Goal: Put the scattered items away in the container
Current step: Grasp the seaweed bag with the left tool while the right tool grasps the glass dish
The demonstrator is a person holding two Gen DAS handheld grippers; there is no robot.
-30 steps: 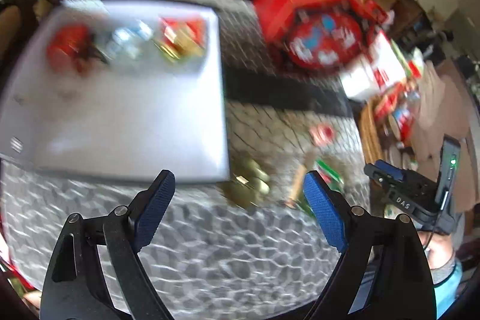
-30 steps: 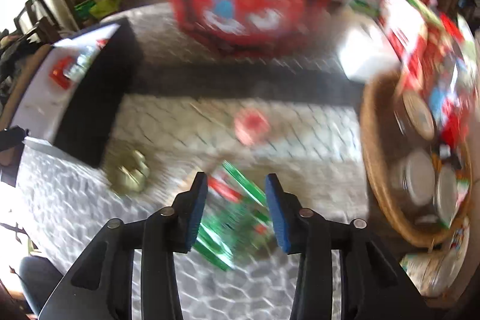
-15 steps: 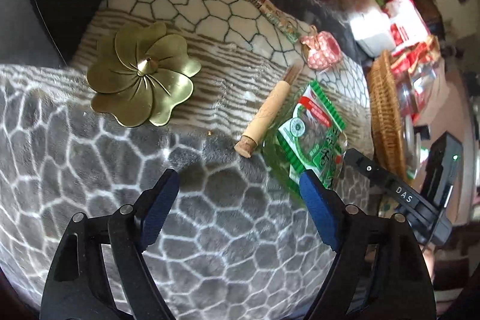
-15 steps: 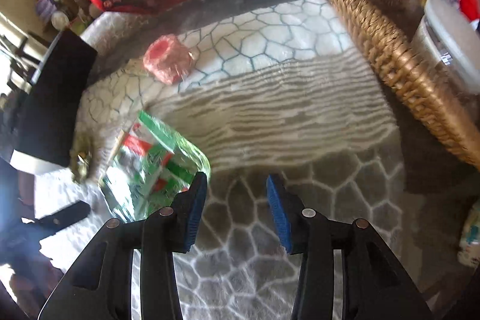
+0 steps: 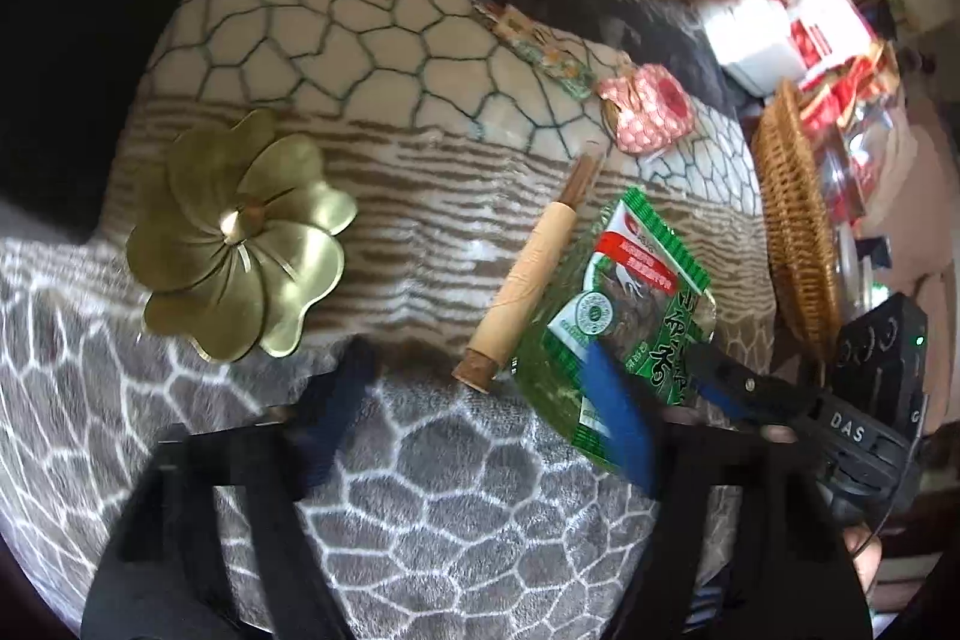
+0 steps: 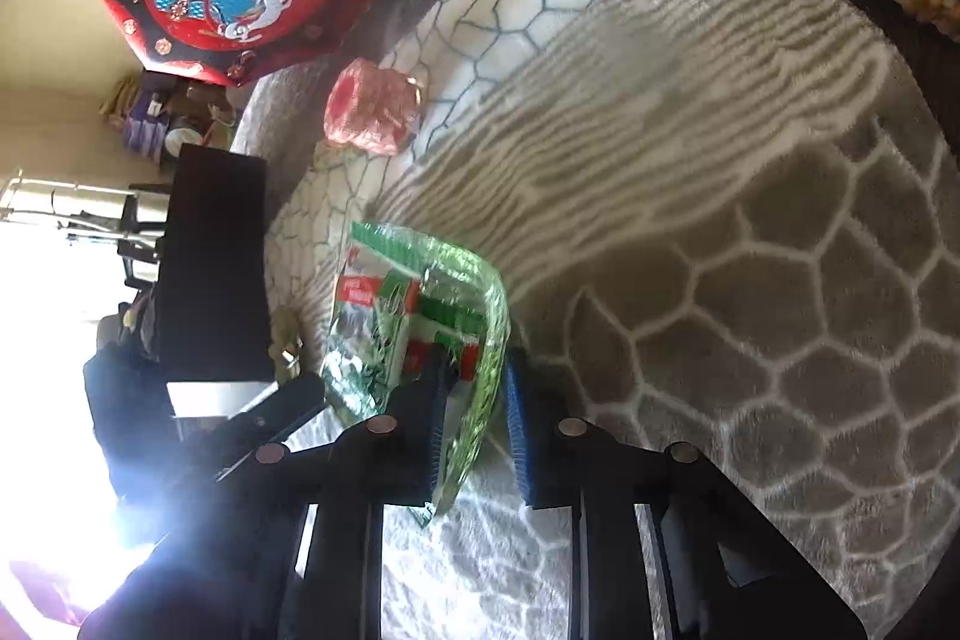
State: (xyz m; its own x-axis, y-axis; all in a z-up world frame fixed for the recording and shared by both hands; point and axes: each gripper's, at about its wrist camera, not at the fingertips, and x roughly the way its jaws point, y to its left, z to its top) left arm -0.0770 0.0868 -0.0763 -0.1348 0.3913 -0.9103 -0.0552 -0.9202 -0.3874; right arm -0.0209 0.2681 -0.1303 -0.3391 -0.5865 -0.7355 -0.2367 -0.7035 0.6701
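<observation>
1. My left gripper (image 5: 480, 400) pointed steeply down at the patterned blanket (image 5: 384, 220); its jaws were closing, about half spread, blurred in the left wrist view.
2. Between the left jaws lay the corked end of the tube (image 5: 522, 280). I could not tell whether either pad touched it.
3. The right-hand blue pad (image 5: 618, 424) of that gripper overlapped the near edge of the green packet (image 5: 636, 304), which lay just beside the tube.
4. My right gripper (image 6: 474, 424) was closing too, with a narrow gap left, and the packet's (image 6: 420, 322) clear edge stood between its jaws.
5. The pads seemed to press on that edge, with the packet lifted at an angle off the blanket (image 6: 720, 220).
6. The brass flower dish (image 5: 240, 238) rested flat toward the blanket's left side, well apart from both grippers.
7. The pink wrapped item (image 5: 648, 106) sat farther back, beside a thin patterned stick (image 5: 540, 46).
8. The black container (image 6: 210, 268) stood at the blanket's left edge in the right wrist view, its inside hidden.
</observation>
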